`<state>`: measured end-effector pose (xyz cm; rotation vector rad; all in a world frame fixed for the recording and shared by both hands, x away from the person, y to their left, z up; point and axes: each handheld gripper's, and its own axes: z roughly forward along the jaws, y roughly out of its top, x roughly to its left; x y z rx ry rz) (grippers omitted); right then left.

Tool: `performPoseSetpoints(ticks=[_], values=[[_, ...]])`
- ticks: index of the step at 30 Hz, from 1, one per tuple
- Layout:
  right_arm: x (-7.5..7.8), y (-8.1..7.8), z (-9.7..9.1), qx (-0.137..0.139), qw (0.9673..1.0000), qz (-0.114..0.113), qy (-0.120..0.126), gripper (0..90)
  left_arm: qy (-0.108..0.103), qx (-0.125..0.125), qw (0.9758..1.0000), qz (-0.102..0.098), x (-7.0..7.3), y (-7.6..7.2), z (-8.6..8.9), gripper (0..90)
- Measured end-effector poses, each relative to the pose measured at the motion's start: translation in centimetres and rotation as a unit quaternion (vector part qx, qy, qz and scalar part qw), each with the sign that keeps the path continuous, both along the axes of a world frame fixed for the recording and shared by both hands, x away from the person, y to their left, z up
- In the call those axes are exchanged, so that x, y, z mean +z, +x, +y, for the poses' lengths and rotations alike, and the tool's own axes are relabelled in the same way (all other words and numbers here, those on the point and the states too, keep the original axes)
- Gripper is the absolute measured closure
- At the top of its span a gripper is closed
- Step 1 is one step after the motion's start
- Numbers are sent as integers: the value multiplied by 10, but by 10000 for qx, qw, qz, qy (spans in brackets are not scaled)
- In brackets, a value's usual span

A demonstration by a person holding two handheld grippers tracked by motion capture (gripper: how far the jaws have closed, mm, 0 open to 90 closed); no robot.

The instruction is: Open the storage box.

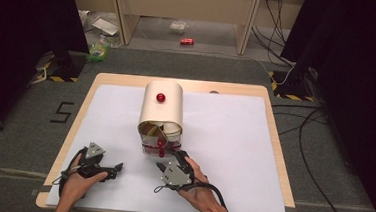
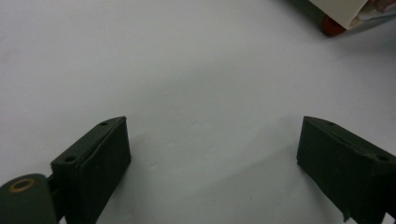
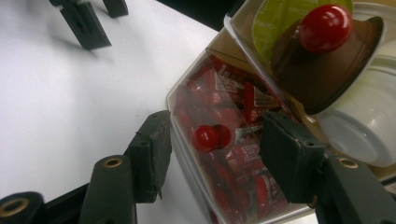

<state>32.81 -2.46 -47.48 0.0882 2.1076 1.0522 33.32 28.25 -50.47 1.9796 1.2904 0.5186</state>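
Observation:
A cream box (image 1: 161, 109) with a rounded top and a red knob (image 1: 160, 97) stands on the white table mat (image 1: 223, 153). At its front a clear drawer (image 3: 233, 177) holds several red packets (image 3: 224, 112) and has a small red knob (image 3: 208, 137) on its face. My right gripper (image 3: 219, 156) is open at this drawer, one jaw on each side of the knob, pads apart from it; from above, the right gripper (image 1: 171, 161) sits just in front of the drawer (image 1: 159, 148). My left gripper (image 2: 212, 154) is open and empty over the bare mat, left of the box, its jaws (image 1: 116, 170) pointing right.
Above the drawer an open compartment holds a brown lid with a red ball knob (image 3: 324, 28), a green pod (image 3: 280, 18) and white cups (image 3: 369, 126). A corner of the box (image 2: 345, 9) lies far ahead of the left gripper. Cables (image 1: 304, 129) run over the floor to the right.

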Motion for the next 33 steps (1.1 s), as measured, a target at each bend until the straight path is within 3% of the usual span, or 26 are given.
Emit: performPoseSetpoints(ticks=[2, 12, 20, 25, 33], values=[[-2, 0, 2, 32, 10000, -27, -60, 440, 6, -1, 10000, -1, 0, 0, 0, 89], [-6, -3, 11, 54, 9968, -638, -474, 420, 1, -1, 10000, 0, 0, 0, 0, 89], [-8, 3, 11, 44, 9968, -598, -536, 411, 0, -2, 10000, 1, 0, 0, 0, 89], [-5, 4, 8, 97, 9981, -395, -453, 423, -8, 2, 10000, -2, 0, 0, 0, 88], [5, 6, 1, 231, 9993, 264, -98, 464, -11, 3, 10000, -4, 0, 0, 0, 88]])
